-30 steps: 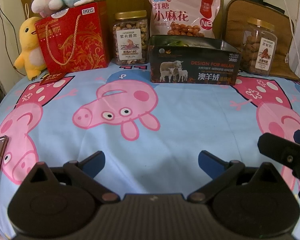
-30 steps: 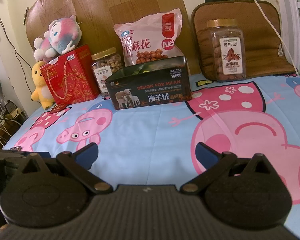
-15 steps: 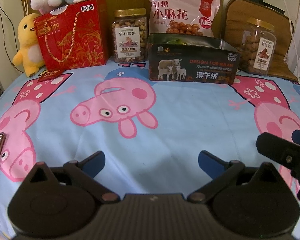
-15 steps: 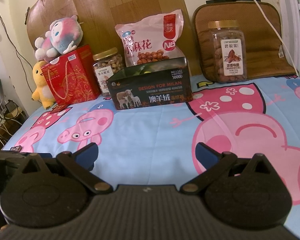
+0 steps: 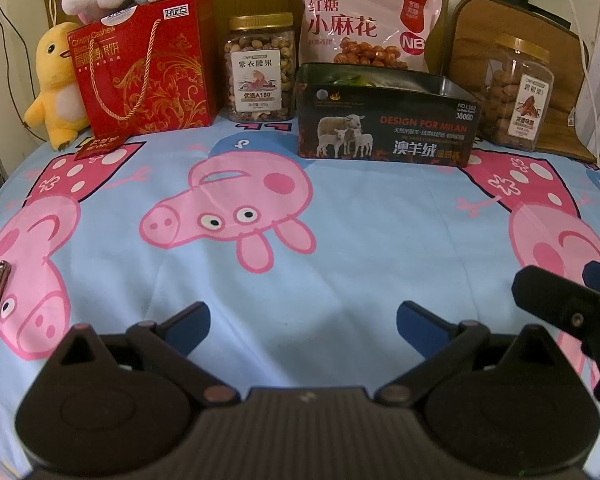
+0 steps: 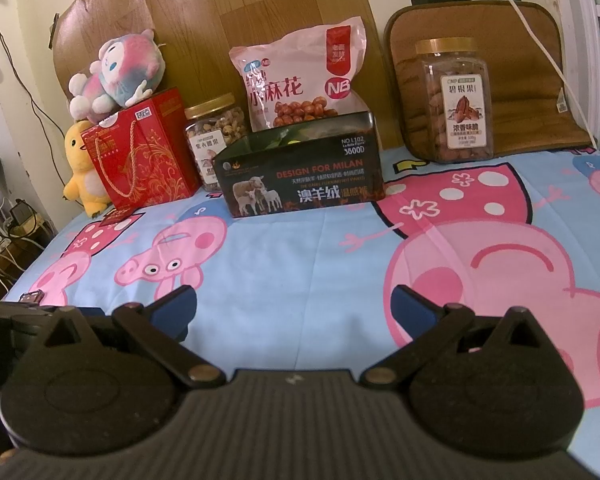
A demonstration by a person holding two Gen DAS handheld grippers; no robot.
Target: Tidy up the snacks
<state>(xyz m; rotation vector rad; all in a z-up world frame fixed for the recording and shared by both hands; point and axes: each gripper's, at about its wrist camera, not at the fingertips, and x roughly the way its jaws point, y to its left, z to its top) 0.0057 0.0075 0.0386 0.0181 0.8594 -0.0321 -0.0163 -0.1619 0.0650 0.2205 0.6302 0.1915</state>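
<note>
With both the left gripper [image 5: 303, 318] and right gripper [image 6: 294, 304] spread wide and empty, the person should approach the pecan jar [image 6: 455, 100] squarely, gripping its flat sides before lifting toward the open tin [image 6: 300, 168].

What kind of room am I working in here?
Most likely a bedroom at home: the snacks stand on a cartoon-pig bedsheet against a wooden headboard, with a yellow duck plush beside the red gift bag.
</note>
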